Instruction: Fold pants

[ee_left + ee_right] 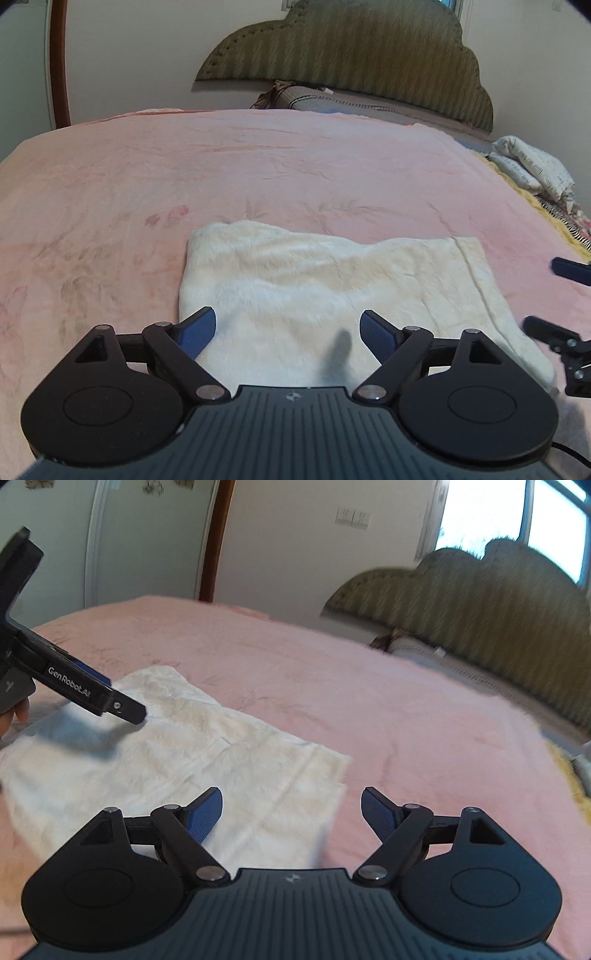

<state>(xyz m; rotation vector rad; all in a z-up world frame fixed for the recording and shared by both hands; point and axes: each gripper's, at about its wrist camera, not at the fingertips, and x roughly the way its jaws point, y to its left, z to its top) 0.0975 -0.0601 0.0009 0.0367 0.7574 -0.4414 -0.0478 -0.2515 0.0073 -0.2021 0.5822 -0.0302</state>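
- The pants (332, 291) are cream-white and fuzzy, already folded into a rough rectangle, lying flat on the pink blanket (184, 173) that covers the bed.
- In the left wrist view they sit dead center, running from about 9 o'clock over to 3 o'clock just beyond the fingertips.
- Left gripper (288, 328): jaws spread wide, nothing between the blue pads (199, 332). It hangs over the near edge of the pants, and I can't really tell from this angle if the tips touch the fabric.
- Right gripper (291, 808): also wide apart and empty, sitting above the right-hand end of the pants, with the fabric edge running under it toward 6 o'clock.
- From the right wrist view the left gripper comes in at about 9 o'clock, over the far end of the cloth, throwing a shadow on it.
- Green padded headboard (351, 62) at 12 o'clock, a folded bundle of printed bedding (532, 166) out around 2 o'clock.
- Right wrist picture is a bit smeary on that side.
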